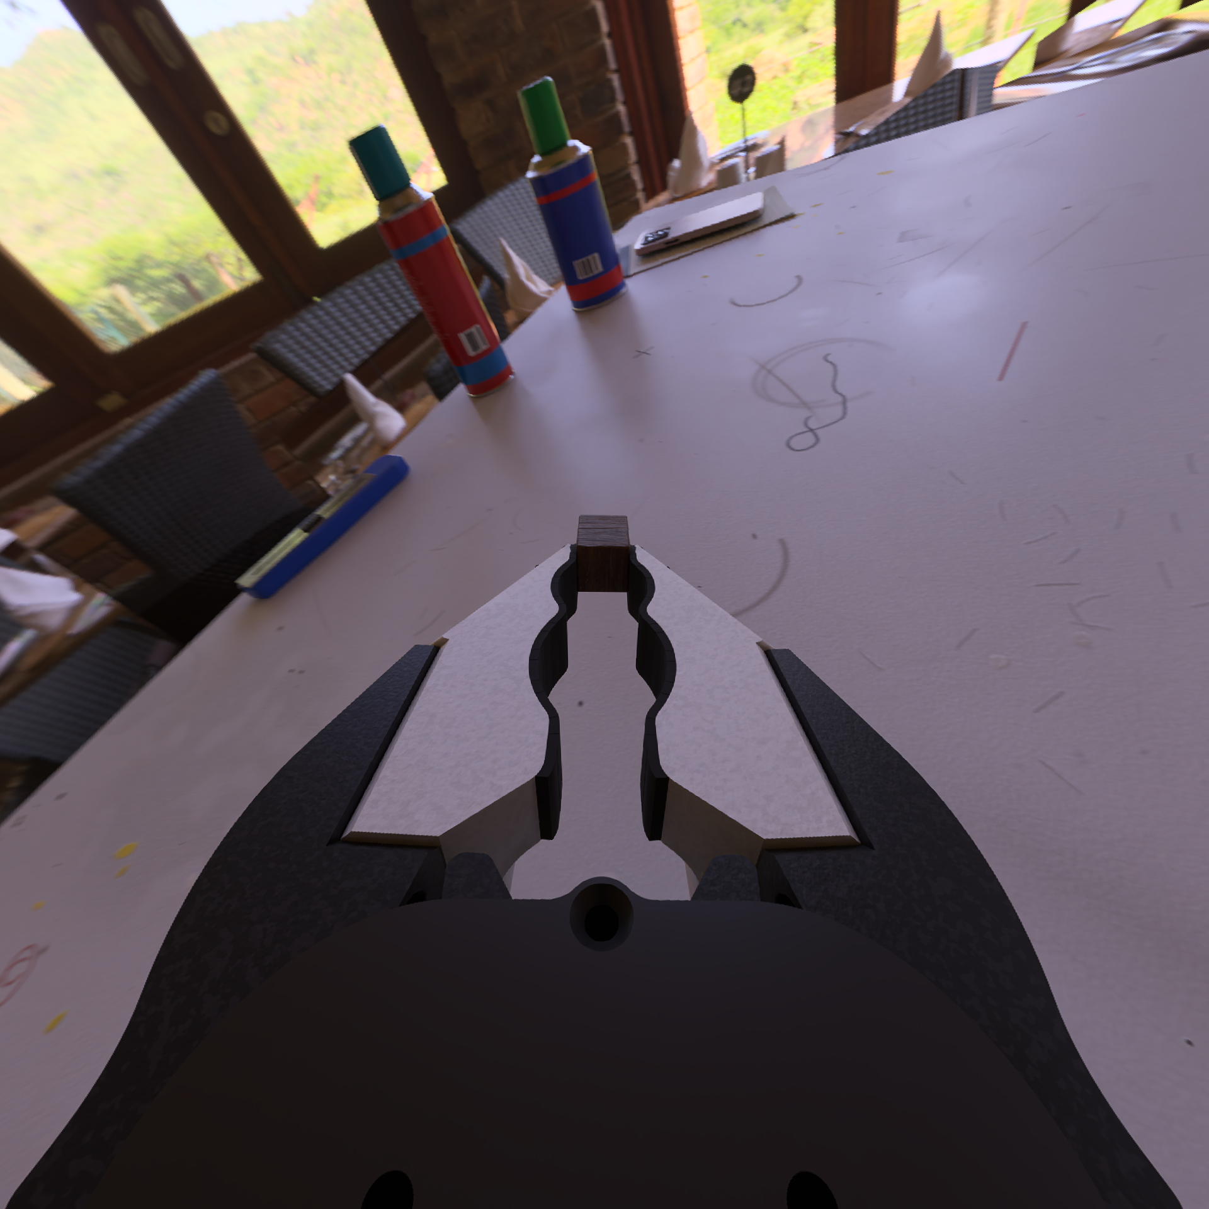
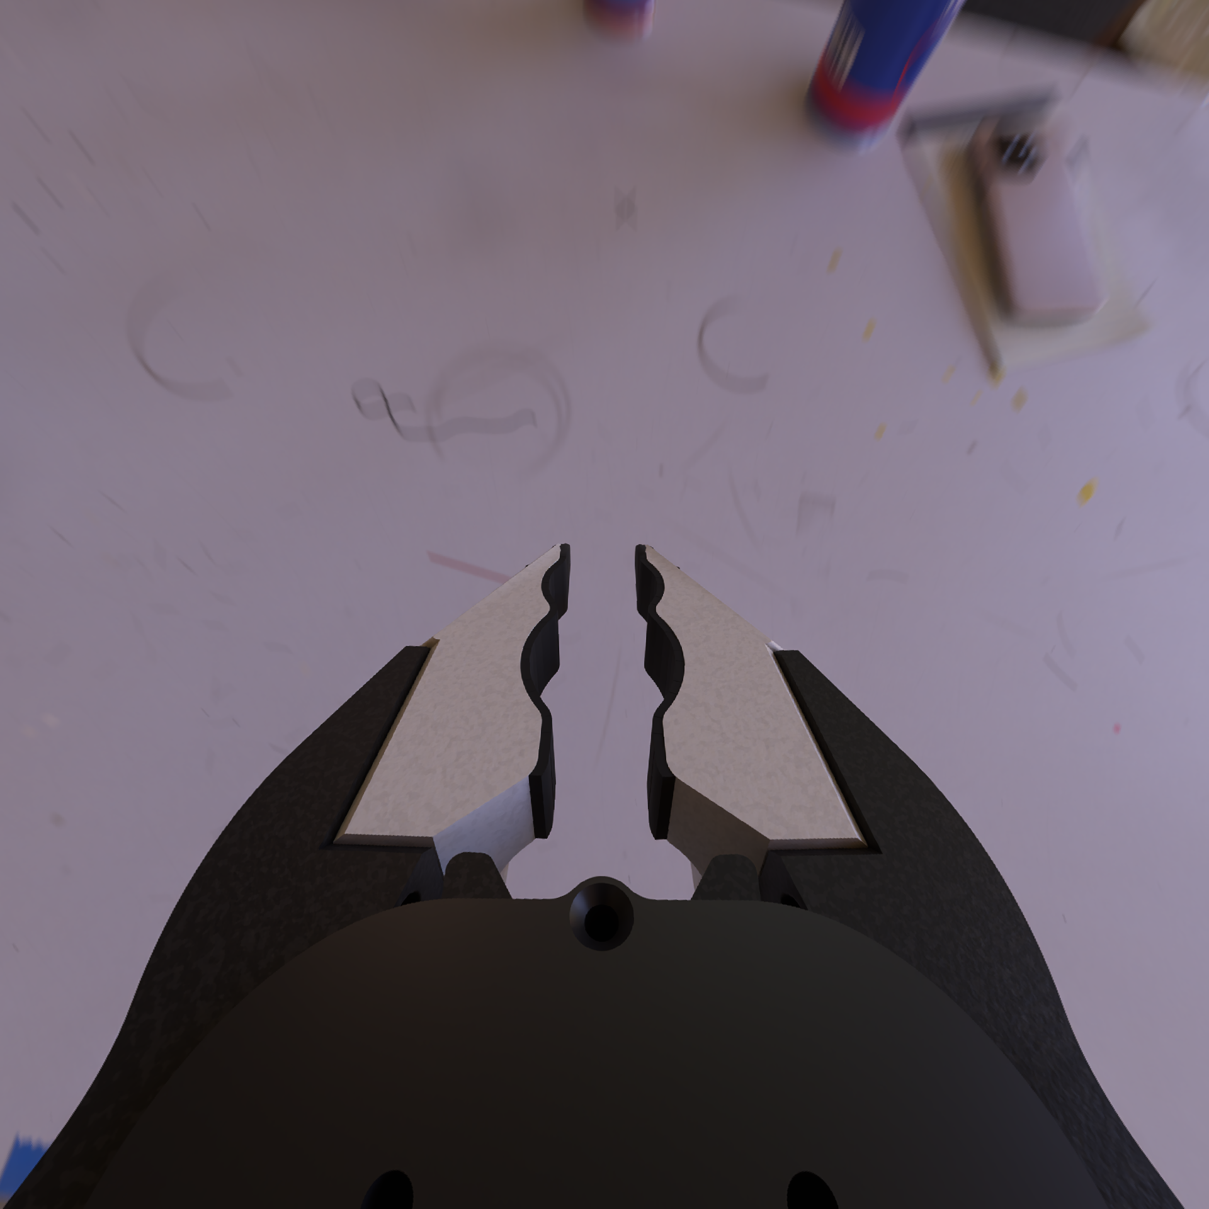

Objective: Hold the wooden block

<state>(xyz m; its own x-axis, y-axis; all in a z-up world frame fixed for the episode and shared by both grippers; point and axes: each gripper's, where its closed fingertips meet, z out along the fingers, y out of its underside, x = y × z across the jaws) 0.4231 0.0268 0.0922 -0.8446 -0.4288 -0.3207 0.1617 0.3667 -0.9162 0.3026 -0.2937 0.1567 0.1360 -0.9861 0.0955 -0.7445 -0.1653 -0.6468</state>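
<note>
Nearest the left wrist lens: left gripper [image 1: 602, 561], black-bodied with pale finger plates, tips pinching the wooden block [image 1: 602, 553] from both sides. Block dark brown, small, cube-like, sitting at the very ends of the fingers and raised off the white table [image 1: 916, 589]; pencil scribbles and stray marks across that surface.

Left to right beyond the block: blue flat box [image 1: 327, 526] lying at the table's left edge, a strip label along its top, writing too small to read. Then red spray can [image 1: 439, 275] with teal cap and blue bands, upright, barcode patch low on its side. Next, blue spray can [image 1: 576, 216] with green cap and red bands, upright, barcode patch likewise; no brand name legible on either. Further right, pinkish phone [image 1: 700, 224] lying face down on a grey mat [image 1: 778, 206], camera cluster toward the cans. Dark woven chairs, brick and wood-framed windows behind the table edge.

Nearest the right wrist lens: right gripper [image 2: 602, 556], fingers parted by a narrow gap, pinching nothing, held over bare scribbled tabletop [image 2: 262, 589]. View blurred. Top centre-left, bottom of one can [image 2: 618, 13], colours hard to tell; right of it, foot of the blue spray can [image 2: 870, 65] with a barcode smear; far right, the phone [image 2: 1040, 242] on its mat [image 2: 1112, 327]. Block not visible in this view.
</note>
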